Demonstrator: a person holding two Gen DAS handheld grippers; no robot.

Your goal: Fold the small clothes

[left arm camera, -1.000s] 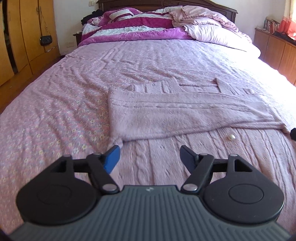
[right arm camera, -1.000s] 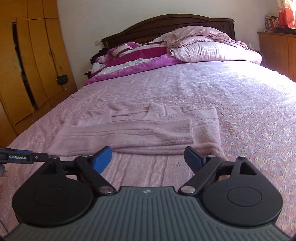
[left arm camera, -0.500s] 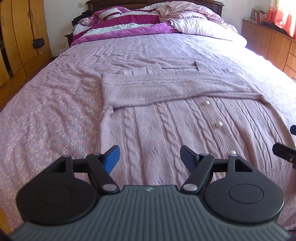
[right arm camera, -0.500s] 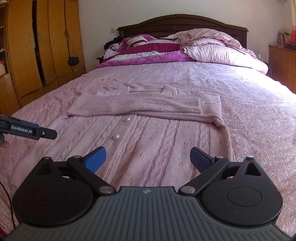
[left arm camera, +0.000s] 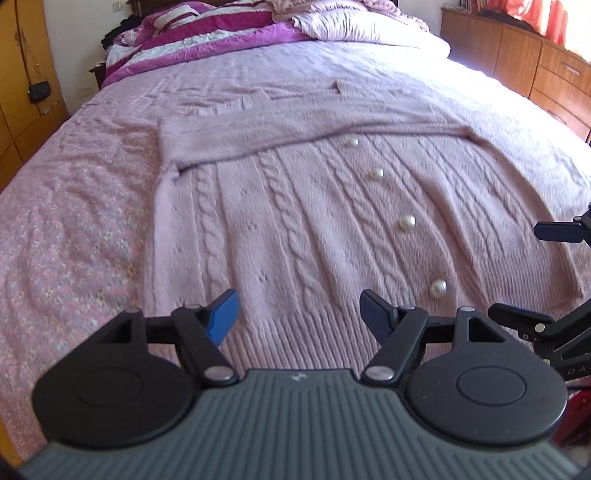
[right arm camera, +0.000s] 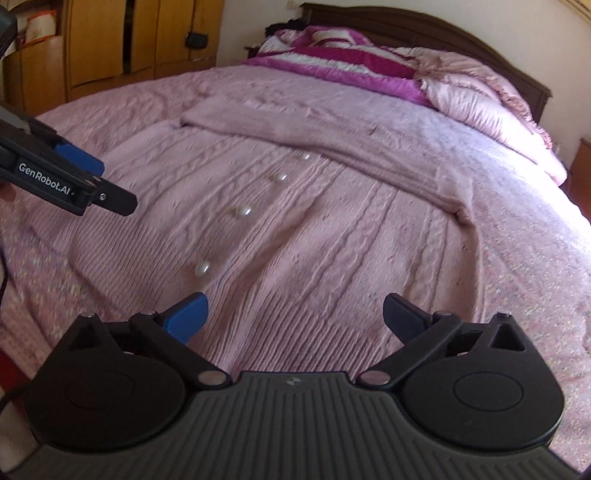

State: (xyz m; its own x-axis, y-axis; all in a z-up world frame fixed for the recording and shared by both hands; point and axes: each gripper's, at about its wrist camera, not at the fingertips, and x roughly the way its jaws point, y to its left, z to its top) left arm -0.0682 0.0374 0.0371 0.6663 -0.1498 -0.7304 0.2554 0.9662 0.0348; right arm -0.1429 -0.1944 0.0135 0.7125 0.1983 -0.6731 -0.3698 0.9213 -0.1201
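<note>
A pink cable-knit cardigan (left arm camera: 295, 221) with pearl buttons (left arm camera: 407, 222) lies flat on the bed, sleeves folded across its upper part (left arm camera: 280, 133). It also shows in the right wrist view (right arm camera: 314, 229). My left gripper (left arm camera: 298, 314) is open and empty, just above the ribbed hem near its left half. My right gripper (right arm camera: 294, 317) is open and empty above the hem's right half. The right gripper's fingers (left arm camera: 554, 230) show at the right edge of the left wrist view; the left gripper's fingers (right arm camera: 107, 197) show at the left of the right wrist view.
The bed has a pink floral sheet (left arm camera: 74, 221). A purple striped duvet (left arm camera: 207, 33) and pink pillows (right arm camera: 476, 99) lie at the headboard. Wooden wardrobes (right arm camera: 110, 44) stand left, a wooden dresser (left arm camera: 524, 62) right.
Both grippers have drawn back toward the foot of the bed, from over the folded sleeves to the cardigan's hem. Both stayed open.
</note>
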